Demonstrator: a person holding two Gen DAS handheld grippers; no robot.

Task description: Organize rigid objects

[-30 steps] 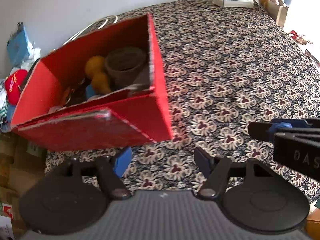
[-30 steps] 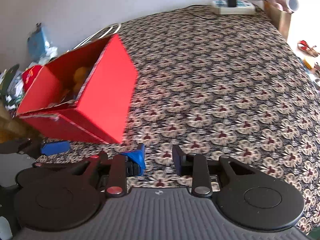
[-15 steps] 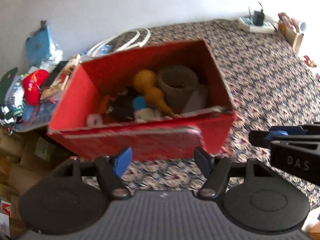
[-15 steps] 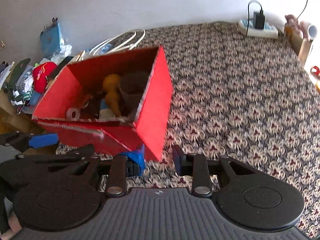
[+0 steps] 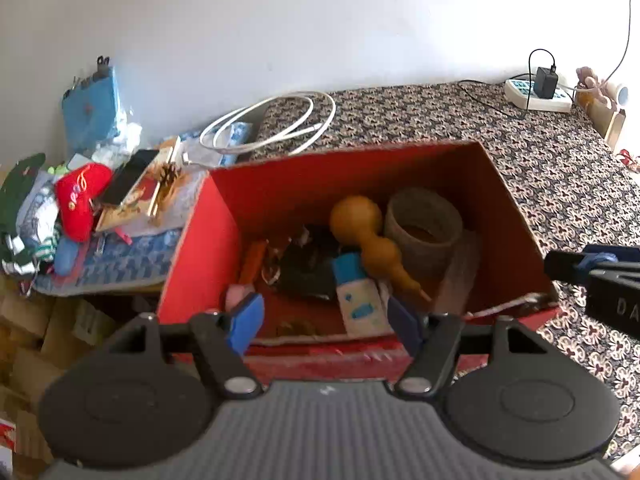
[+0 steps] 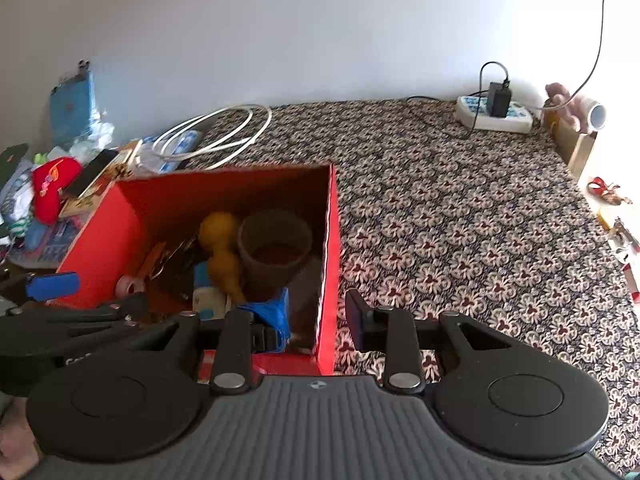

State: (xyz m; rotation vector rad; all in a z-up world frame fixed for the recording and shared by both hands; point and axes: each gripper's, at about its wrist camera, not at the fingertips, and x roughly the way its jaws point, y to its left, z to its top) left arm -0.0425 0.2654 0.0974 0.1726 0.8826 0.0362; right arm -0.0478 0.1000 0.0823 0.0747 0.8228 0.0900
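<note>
A red cardboard box (image 5: 208,240) stands on the patterned bedspread (image 5: 560,168). It holds a tan gourd (image 5: 366,232), a brown pot (image 5: 424,224), a white and blue bottle (image 5: 360,300) and other small items. My left gripper (image 5: 326,320) is open, over the box's near wall. My right gripper (image 6: 318,320) is open and straddles the box's right wall (image 6: 330,264), one finger inside, one outside. The gourd (image 6: 222,248) and pot (image 6: 274,248) also show in the right wrist view.
A coiled white cable (image 5: 276,124) lies behind the box. Clutter with a red pouch (image 5: 78,196) and a blue bag (image 5: 90,108) is piled at the left. A power strip (image 6: 494,118) sits at the far right by the wall.
Both views have swung toward the box, which now sits close and centred. My left gripper has come over its near wall and my right gripper now straddles its right wall.
</note>
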